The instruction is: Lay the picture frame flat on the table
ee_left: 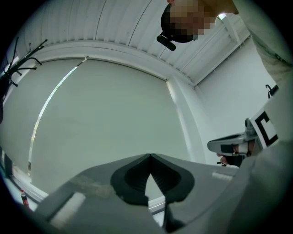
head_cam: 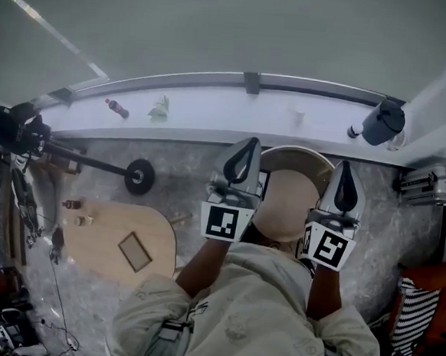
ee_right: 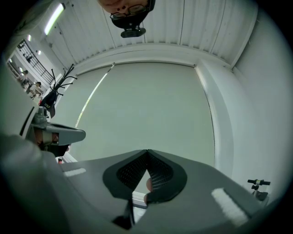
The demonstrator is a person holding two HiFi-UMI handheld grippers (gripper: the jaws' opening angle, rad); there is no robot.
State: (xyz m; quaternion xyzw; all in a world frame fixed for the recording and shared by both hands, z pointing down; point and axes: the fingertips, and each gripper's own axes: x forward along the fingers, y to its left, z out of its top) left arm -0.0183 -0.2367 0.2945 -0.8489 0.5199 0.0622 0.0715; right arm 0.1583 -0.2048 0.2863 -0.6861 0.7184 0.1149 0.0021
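Picture frame (head_cam: 134, 251) lies flat on the rounded light-wood desk (head_cam: 98, 250) at lower left. It is rectangular with a dark rim, set diagonally, well inside the desk's edges, with bare wood on every side. Speckled grey floor (head_cam: 173, 181) surrounds the desk. Left claw (head_cam: 248, 146): ribbed black pads together, nothing between them, well apart from the frame. Round tan tabletop (head_cam: 286, 209) lies between the two claws. Right claw (head_cam: 346, 169): pads together, empty. A smooth white ledge (head_cam: 213, 102) runs along the far side.
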